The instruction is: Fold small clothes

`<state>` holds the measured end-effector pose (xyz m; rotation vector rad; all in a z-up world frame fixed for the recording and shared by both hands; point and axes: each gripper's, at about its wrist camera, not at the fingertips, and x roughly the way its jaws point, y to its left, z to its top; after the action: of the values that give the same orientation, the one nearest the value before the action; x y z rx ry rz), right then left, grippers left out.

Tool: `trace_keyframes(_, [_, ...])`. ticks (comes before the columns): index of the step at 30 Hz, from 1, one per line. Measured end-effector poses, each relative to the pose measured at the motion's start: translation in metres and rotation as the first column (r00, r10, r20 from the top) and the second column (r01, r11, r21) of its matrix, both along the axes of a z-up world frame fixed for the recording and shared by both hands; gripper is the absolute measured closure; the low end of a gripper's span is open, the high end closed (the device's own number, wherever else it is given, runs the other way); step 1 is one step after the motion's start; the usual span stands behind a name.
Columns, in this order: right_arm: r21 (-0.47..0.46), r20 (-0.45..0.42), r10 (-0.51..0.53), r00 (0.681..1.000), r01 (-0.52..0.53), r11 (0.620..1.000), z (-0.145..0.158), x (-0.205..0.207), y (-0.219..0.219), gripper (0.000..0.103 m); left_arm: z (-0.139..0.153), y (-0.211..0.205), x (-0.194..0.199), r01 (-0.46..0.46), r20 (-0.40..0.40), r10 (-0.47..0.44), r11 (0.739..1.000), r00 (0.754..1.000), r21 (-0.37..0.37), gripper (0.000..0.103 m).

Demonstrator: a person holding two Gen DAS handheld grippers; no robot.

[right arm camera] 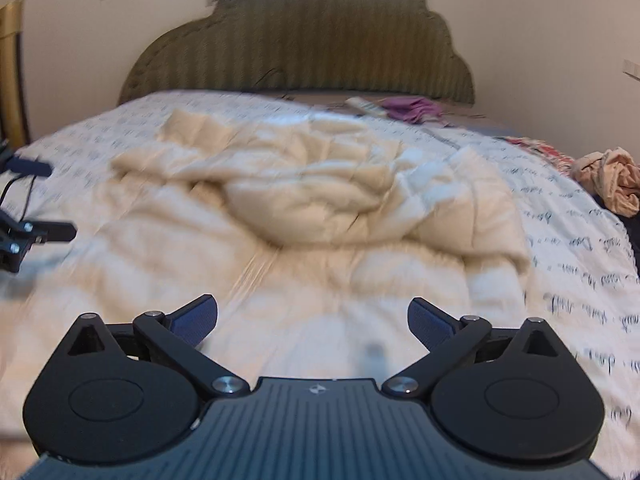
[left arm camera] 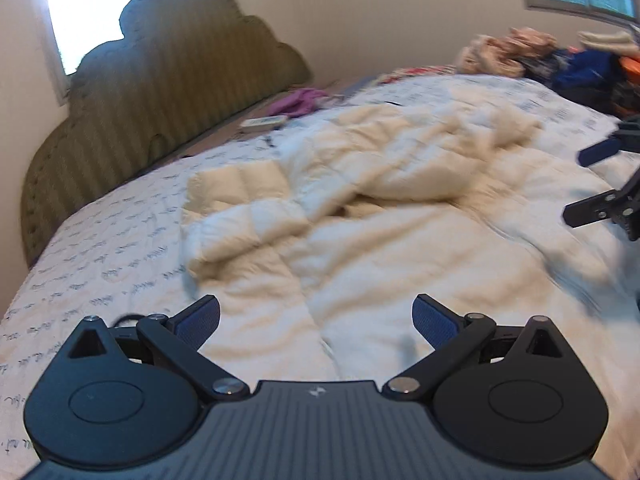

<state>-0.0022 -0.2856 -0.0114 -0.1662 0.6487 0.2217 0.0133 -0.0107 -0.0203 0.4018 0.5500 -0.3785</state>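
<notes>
I have both grippers over the bed (left arm camera: 100,240), each with its jaws spread wide and nothing between them. The left gripper (left arm camera: 316,320) and right gripper (right arm camera: 312,320) hang low over the near hem of the cream jacket (left arm camera: 360,208), which lies rumpled across the middle of the bed, its bulk toward 12 o'clock from both cameras.

The jacket is puffy and quilted, so I judge it will spring back unless I flatten it first. One sleeve (left arm camera: 240,204) is bunched at about 10 o'clock in the left view; the other side is heaped at 1 o'clock. The motion blur makes the seams hard to read, so I may be mistaking hood for sleeve.

To do this well, I pinch a single layer at each lower corner, pull outward together to spread the body flat, then bring the sleeves in. The pile (right arm camera: 608,184) at 3 o'clock stays clear of my work.
</notes>
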Motion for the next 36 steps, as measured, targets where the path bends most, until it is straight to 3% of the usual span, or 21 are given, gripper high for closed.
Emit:
trace_keyframes(3, [-0.087, -0.114, 0.023, 0.993, -0.033, 0.996, -0.029, -0.011, 0.006, 0.0, -0.03, -0.015, -0.014, 0.032, -0.024, -0.029, 0.992, 0.999, 0.121, 0.0])
trace_keyframes(4, [-0.094, -0.114, 0.009, 0.993, -0.019, 0.995, -0.034, -0.013, 0.007, 0.0, -0.034, -0.017, -0.016, 0.021, -0.021, -0.019, 0.991, 1.0, 0.133, 0.0])
trace_keyframes(9, [-0.039, -0.027, -0.043, 0.999, 0.041, 0.998, -0.014, -0.04, -0.001, 0.0, -0.015, 0.01, -0.031, -0.068, 0.005, 0.068, 0.996, 0.998, 0.061, 0.0])
trace_keyframes(13, [-0.043, 0.024, -0.094, 0.995, 0.095, 0.995, -0.007, -0.062, -0.017, 0.0, 0.006, 0.056, -0.055, -0.217, 0.09, 0.211, 0.974, 0.973, 0.063, 0.0])
trace_keyframes(17, [-0.015, 0.049, -0.14, 0.989, 0.141, 0.99, 0.002, -0.082, -0.038, 0.0, 0.04, 0.123, -0.083, -0.364, 0.151, 0.353, 0.93, 0.923, 0.053, 0.0])
trace_keyframes(21, [-0.043, 0.1, -0.162, 0.982, 0.167, 0.985, 0.022, -0.11, -0.054, 0.0, 0.093, 0.194, -0.116, -0.499, 0.254, 0.47, 0.865, 0.845, 0.059, 0.0])
trace_keyframes(25, [-0.01, 0.165, -0.212, 0.963, 0.217, 0.976, 0.048, -0.14, -0.078, 0.0, 0.152, 0.254, -0.129, -0.633, 0.288, 0.613, 0.774, 0.736, -0.03, 0.0])
trace_keyframes(27, [0.052, 0.175, -0.241, 0.955, 0.236, 0.97, 0.056, -0.149, -0.092, 0.0, 0.17, 0.268, -0.125, -0.652, 0.25, 0.649, 0.754, 0.719, -0.084, 0.0])
trace_keyframes(29, [0.101, 0.167, -0.271, 0.948, 0.257, 0.961, 0.055, -0.148, -0.102, 0.0, 0.172, 0.266, -0.116, -0.635, 0.198, 0.652, 0.758, 0.732, -0.15, 0.0])
trace_keyframes(31, [0.133, 0.137, -0.304, 0.943, 0.287, 0.949, 0.046, -0.144, -0.107, 0.0, 0.157, 0.253, -0.104, -0.562, 0.116, 0.593, 0.798, 0.797, -0.219, 0.0])
trace_keyframes(33, [0.168, 0.106, -0.32, 0.941, 0.301, 0.939, 0.034, -0.142, -0.111, 0.0, 0.124, 0.227, -0.09, -0.435, -0.012, 0.45, 0.857, 0.893, -0.275, 0.0])
trace_keyframes(34, [0.189, 0.084, -0.32, 0.944, 0.301, 0.935, 0.028, -0.14, -0.112, 0.0, 0.105, 0.21, -0.083, -0.381, -0.07, 0.378, 0.877, 0.923, -0.292, 0.0])
trace_keyframes(36, [0.218, 0.051, -0.315, 0.948, 0.297, 0.93, 0.019, -0.141, -0.114, 0.0, 0.065, 0.179, -0.071, -0.303, -0.16, 0.266, 0.906, 0.951, -0.294, 0.0])
